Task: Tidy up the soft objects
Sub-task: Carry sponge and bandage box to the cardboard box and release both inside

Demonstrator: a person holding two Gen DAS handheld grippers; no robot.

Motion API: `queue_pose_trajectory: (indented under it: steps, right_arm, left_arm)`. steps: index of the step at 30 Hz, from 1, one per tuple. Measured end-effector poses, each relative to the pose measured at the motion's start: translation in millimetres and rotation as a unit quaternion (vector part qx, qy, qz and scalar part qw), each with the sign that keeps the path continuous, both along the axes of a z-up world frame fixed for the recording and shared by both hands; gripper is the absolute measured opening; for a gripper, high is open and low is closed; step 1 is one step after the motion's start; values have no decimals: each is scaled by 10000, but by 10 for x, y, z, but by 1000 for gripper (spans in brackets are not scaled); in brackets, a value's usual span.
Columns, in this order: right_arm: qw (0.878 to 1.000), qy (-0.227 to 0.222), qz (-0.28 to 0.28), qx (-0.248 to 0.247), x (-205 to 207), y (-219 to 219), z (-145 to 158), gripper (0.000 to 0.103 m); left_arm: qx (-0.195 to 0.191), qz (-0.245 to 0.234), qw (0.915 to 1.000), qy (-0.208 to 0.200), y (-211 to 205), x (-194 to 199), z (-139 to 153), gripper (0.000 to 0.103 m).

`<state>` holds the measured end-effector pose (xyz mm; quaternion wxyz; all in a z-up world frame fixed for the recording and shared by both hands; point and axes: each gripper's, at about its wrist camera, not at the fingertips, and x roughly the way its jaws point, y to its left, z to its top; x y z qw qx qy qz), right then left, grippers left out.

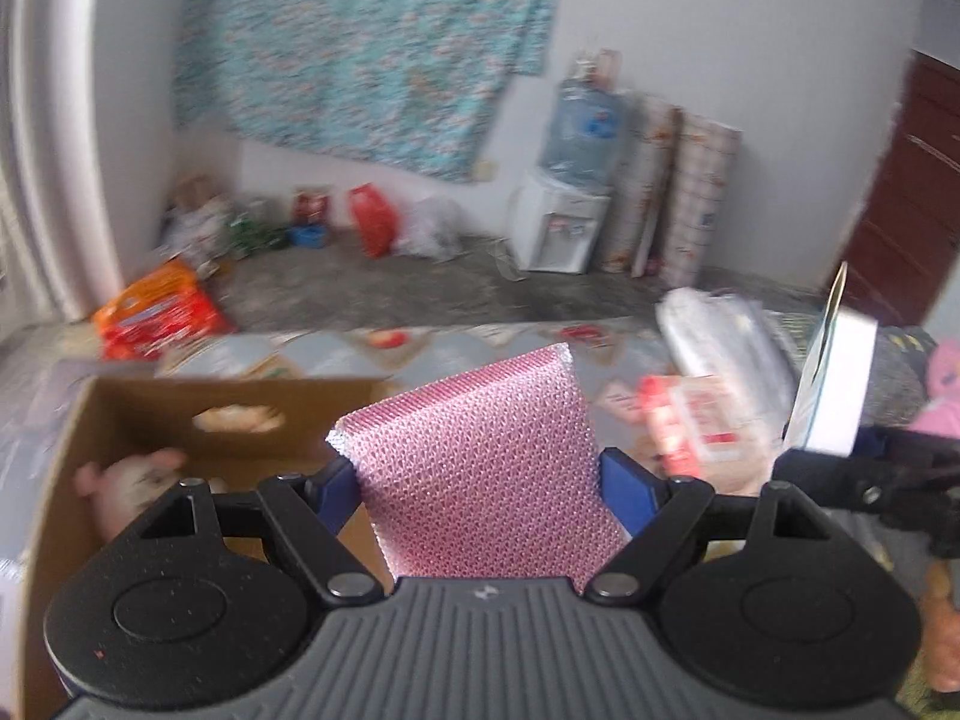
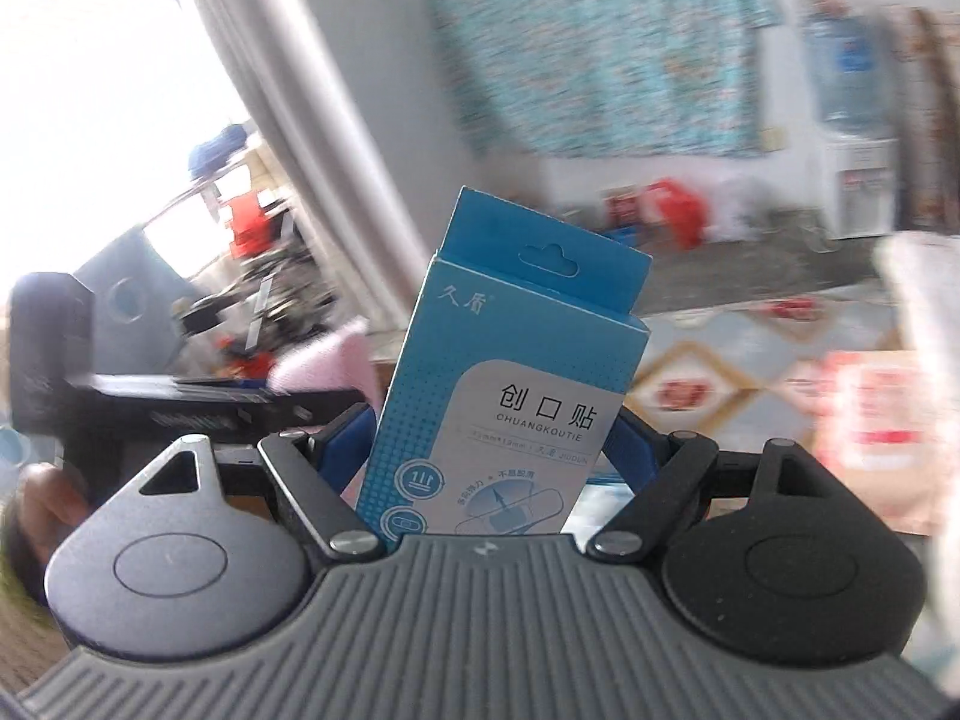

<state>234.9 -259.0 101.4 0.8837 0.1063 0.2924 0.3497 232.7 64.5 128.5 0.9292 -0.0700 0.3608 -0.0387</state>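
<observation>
1. Pink sponge, nearest the lens, sits clamped between the blue pads of the left gripper; jaws stand wide because the sponge is wide. It stands tilted, its top corner leaning right.
2. Handling, judged: light, compressible, mesh-textured face so little slip risk. Side edges suit the grip; a firm squeeze would only dent it.
3. Right gripper is closed on a blue plaster box, pads on its two narrow sides, hang tab uppermost. Judged: light thin card, stiffer than the sponge, crushable if pinched hard.
4. Cardboard box lies open below-left of the sponge, just beside it; a pale plush toy is already inside.
5. Beyond: patterned mat, a red-and-white packet, and a water dispenser by the far wall.
6. Both views blurred.
</observation>
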Motion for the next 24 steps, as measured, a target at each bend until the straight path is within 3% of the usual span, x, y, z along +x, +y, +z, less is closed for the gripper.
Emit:
queue_pose_trajectory:
  steps: [5, 10, 16, 24]
  right_arm:
    - [9976, 241, 634, -129, 30, 978, 60, 82]
    - [9917, 554, 1052, -492, 55, 1913, -34, 82]
    - [9828, 984, 1148, -1064, 234, 2604, -324, 81]
    - [9649, 1706, 1064, -1687, 796, 3144, -798, 82]
  left_arm:
    - [-31, 560, 9982, 208, 642, -4, -237, 83]
    - [-154, 1299, 9904, 438, 1343, 18, -517, 83]
    - [-281, 1863, 9805, 562, 1915, 14, -720, 83]
    - [-198, 2037, 9775, 511, 2145, -38, -733, 84]
